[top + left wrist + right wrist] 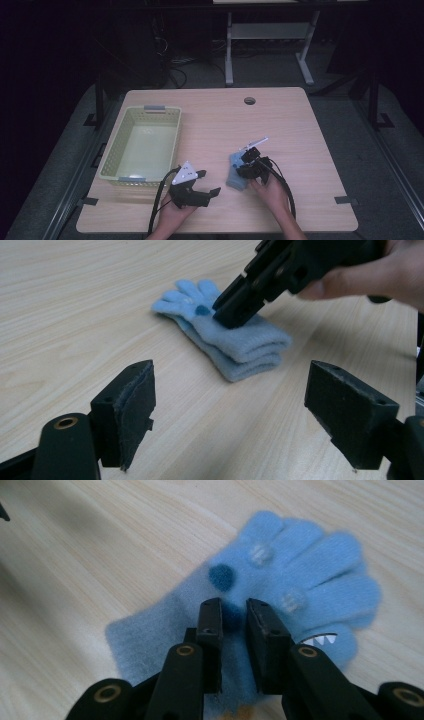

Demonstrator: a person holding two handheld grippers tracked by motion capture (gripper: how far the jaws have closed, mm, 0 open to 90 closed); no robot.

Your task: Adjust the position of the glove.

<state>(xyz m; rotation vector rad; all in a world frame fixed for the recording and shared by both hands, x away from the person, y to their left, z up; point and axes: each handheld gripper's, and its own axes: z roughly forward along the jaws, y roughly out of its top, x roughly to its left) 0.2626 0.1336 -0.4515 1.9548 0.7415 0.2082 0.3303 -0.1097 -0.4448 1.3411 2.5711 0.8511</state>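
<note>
A light blue knitted glove (235,176) lies folded flat on the wooden table (280,125), its fingers pointing away from the person. My right gripper (248,161) presses down on the glove's middle. In the right gripper view its jaws (234,612) stand almost together, pinching a fold of the glove (310,575) beside a dark blue dot. My left gripper (209,182) hovers low over the table left of the glove, open with nothing between its pads (132,410). From the left gripper view, the glove (240,347) lies ahead with the right gripper (227,315) on top of it.
A pale green plastic basket (114,152) stands empty at the table's left side, just beyond the left gripper. A round cable hole (249,100) sits near the table's far edge. Desk legs (229,50) and cables stand on the dark floor behind.
</note>
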